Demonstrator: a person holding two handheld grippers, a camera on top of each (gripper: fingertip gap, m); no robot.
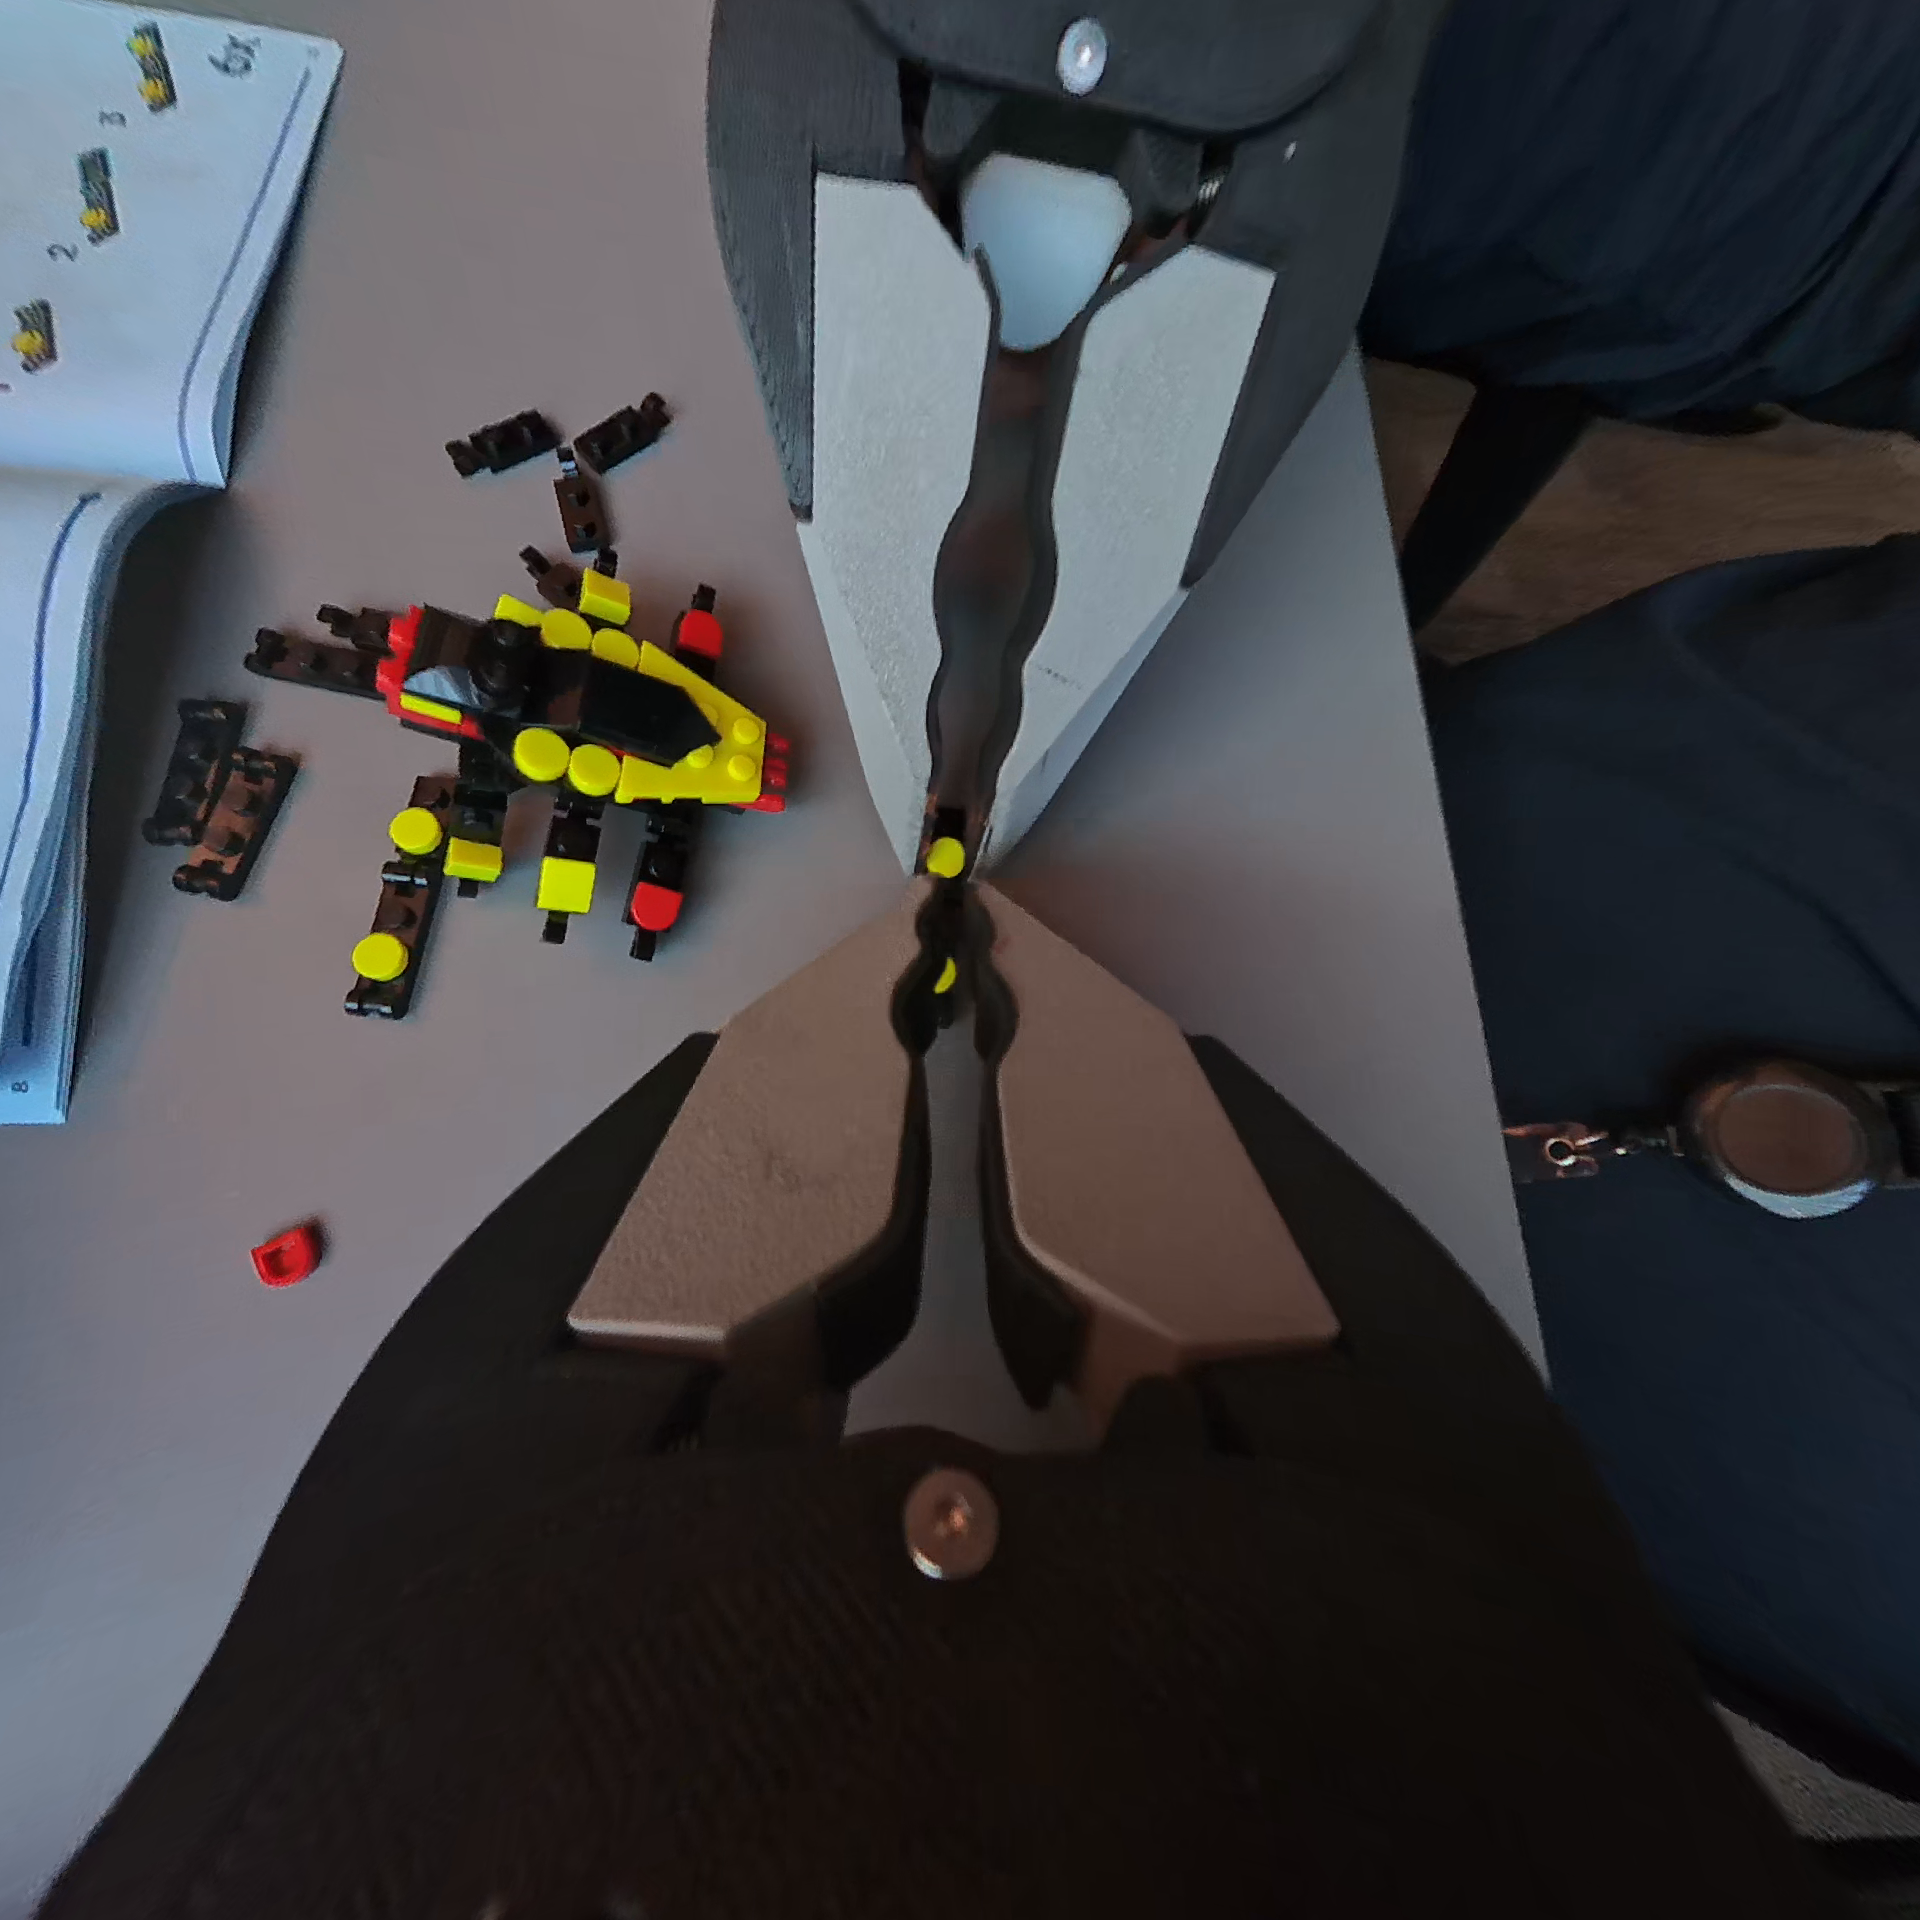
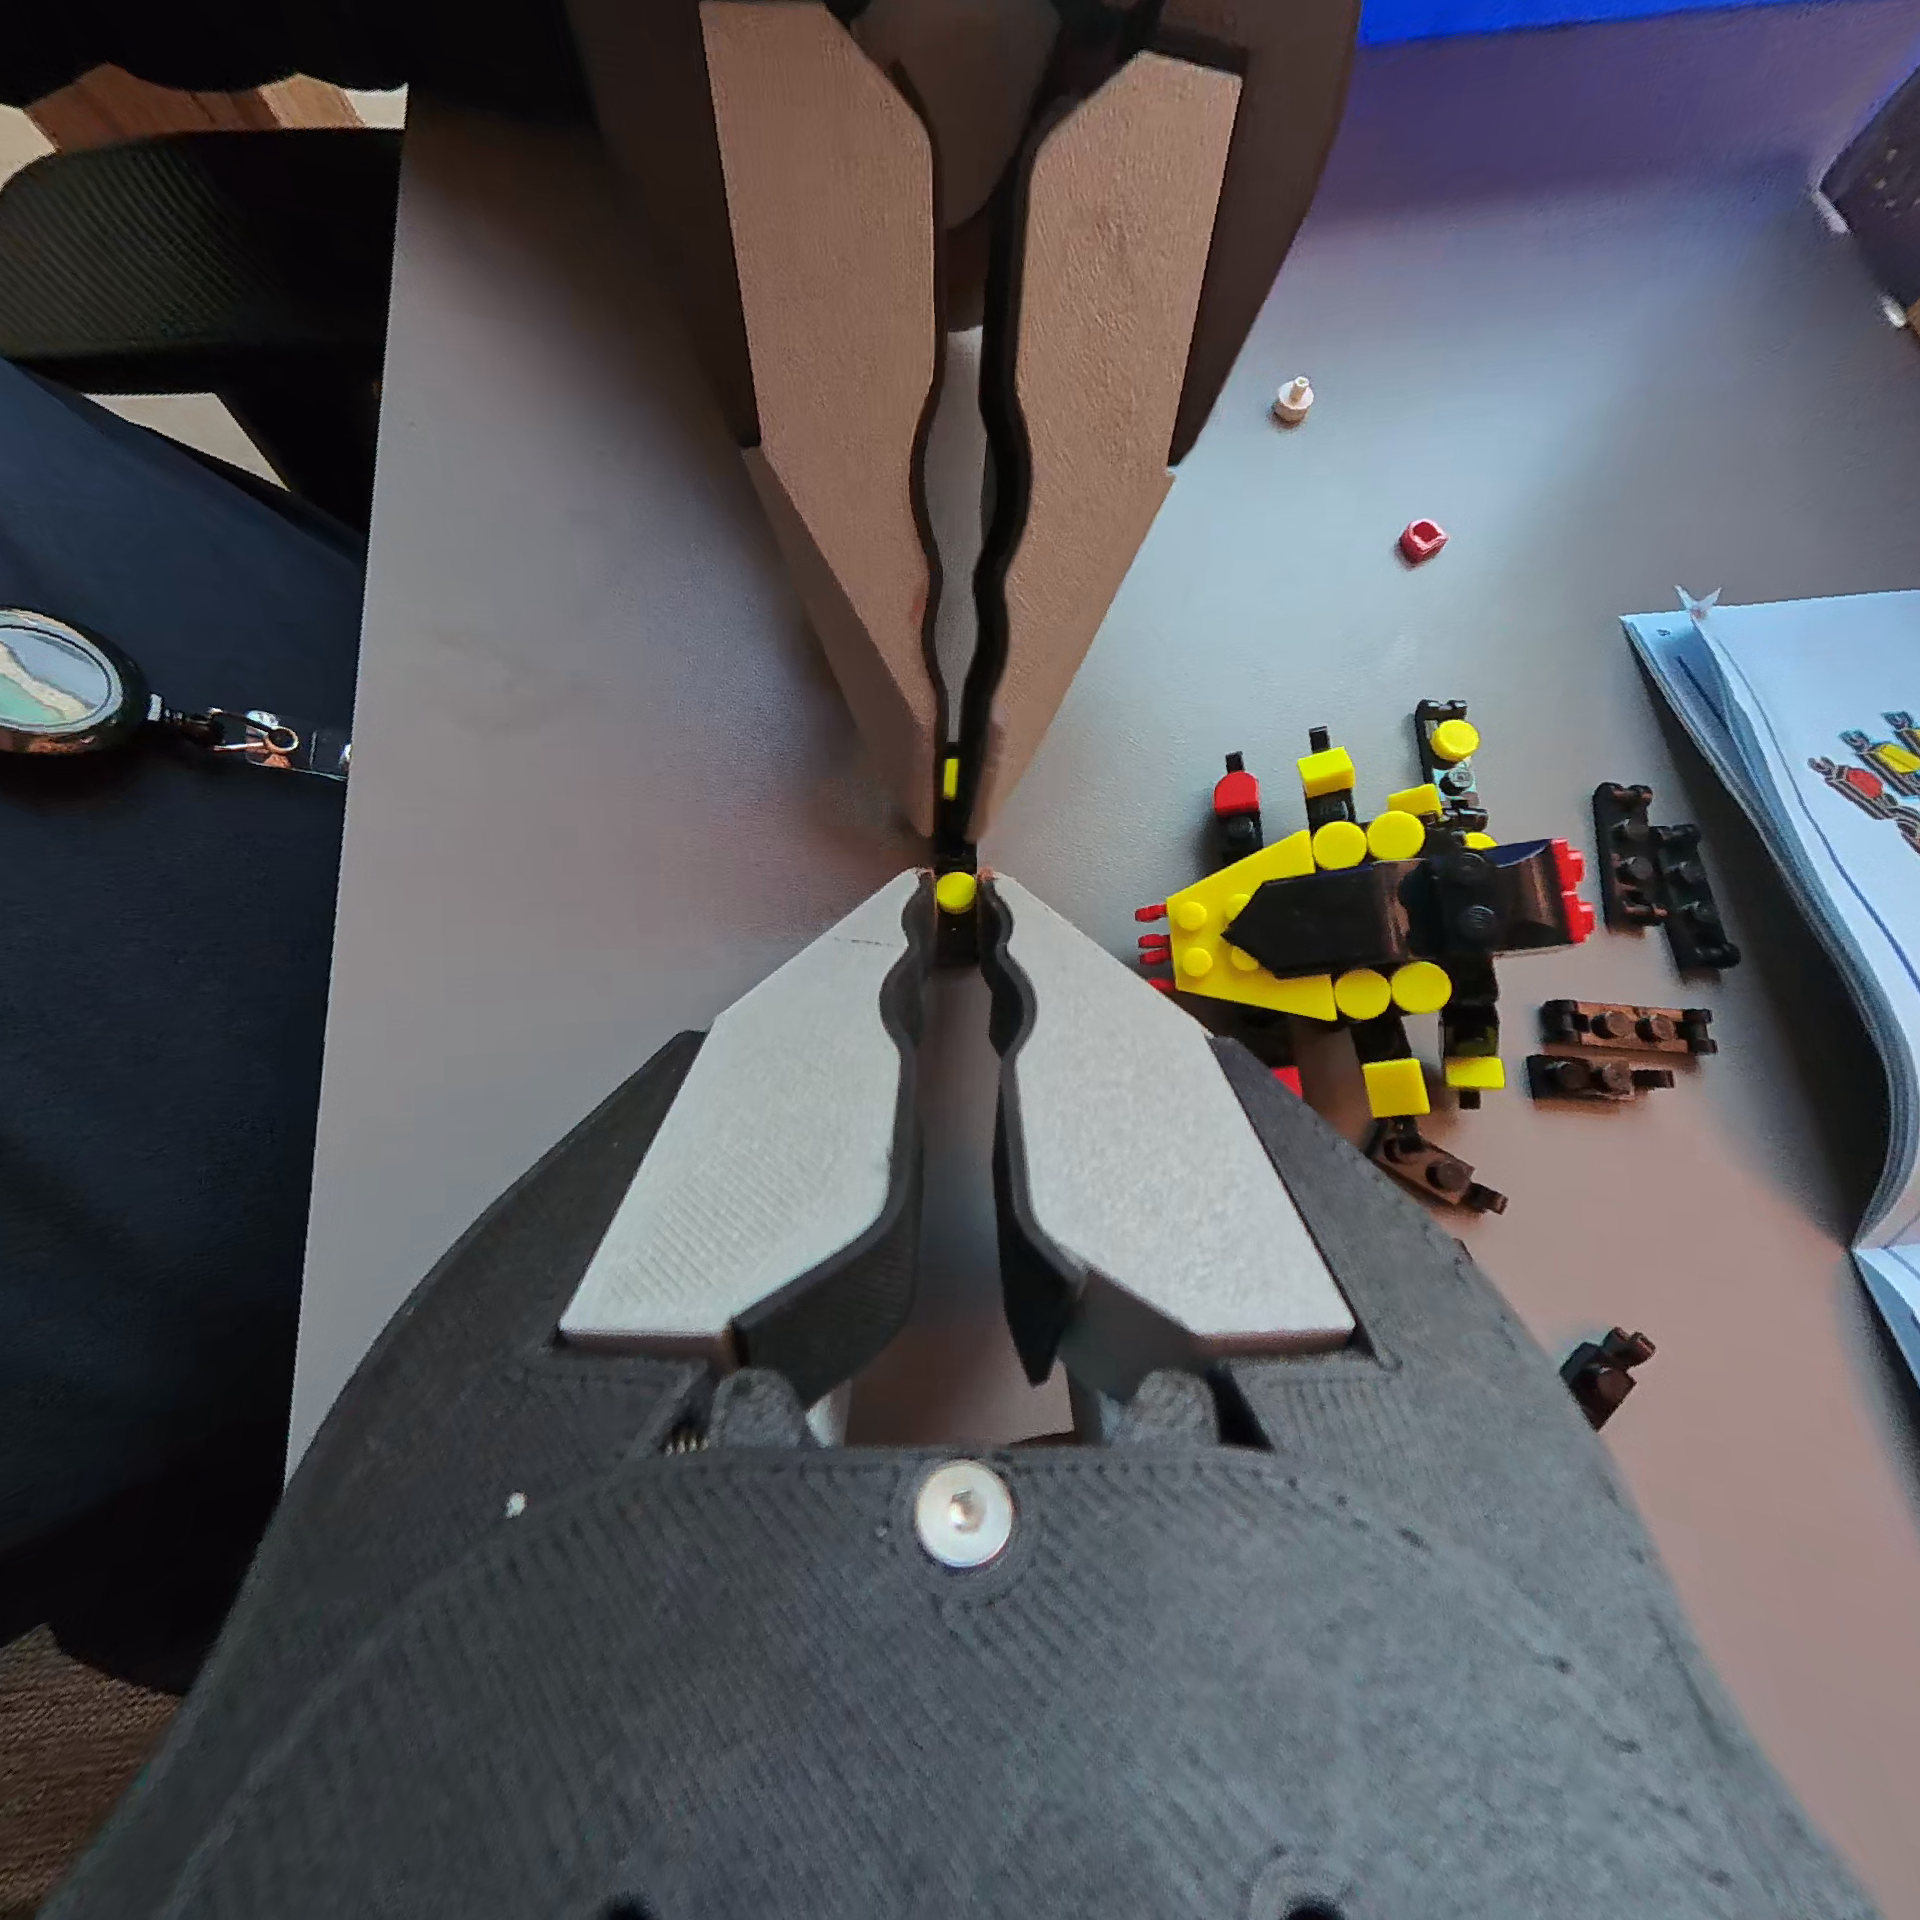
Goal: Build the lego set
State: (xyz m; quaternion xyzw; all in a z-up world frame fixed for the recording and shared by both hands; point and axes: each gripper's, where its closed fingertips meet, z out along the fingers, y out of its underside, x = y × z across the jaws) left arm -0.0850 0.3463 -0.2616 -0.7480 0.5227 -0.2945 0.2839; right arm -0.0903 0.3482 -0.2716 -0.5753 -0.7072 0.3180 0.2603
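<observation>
- My left gripper (image 1: 948, 971) sits at the centre of its wrist view, its fingers pinched together on a small black piece with a yellow round stud (image 1: 943, 977).
- Tip to tip with it, coming in from 12 o'clock, my right gripper (image 1: 948, 844) is clamped on its own black piece topped with a yellow stud (image 1: 945, 858); the two pieces touch or nearly touch, and I cannot tell whether they are joined.
- In the right wrist view I see the same meeting mirrored: right gripper (image 2: 956, 904) closed on its yellow-studded piece (image 2: 955, 891), left gripper (image 2: 951, 795) reaching in from 12 o'clock with its piece (image 2: 950, 779).
- At 10 o'clock in the left view, the half-built model (image 1: 582, 707) lies on the grey table (image 1: 520, 1195): yellow wedge body, black centre, red tips, black legs with yellow and red caps.
- Loose black plates (image 1: 218, 795) lie just beside it at 9 o'clock, more (image 1: 561, 447) at 11.
- A lone red piece (image 1: 286, 1252) rests at 8 o'clock, well apart from the model.
- Farthest out, at 10 to 11 o'clock, the open instruction booklet (image 1: 135, 312).
- In the right view, a small white peg (image 2: 1291, 399) stands at 1 o'clock.
</observation>
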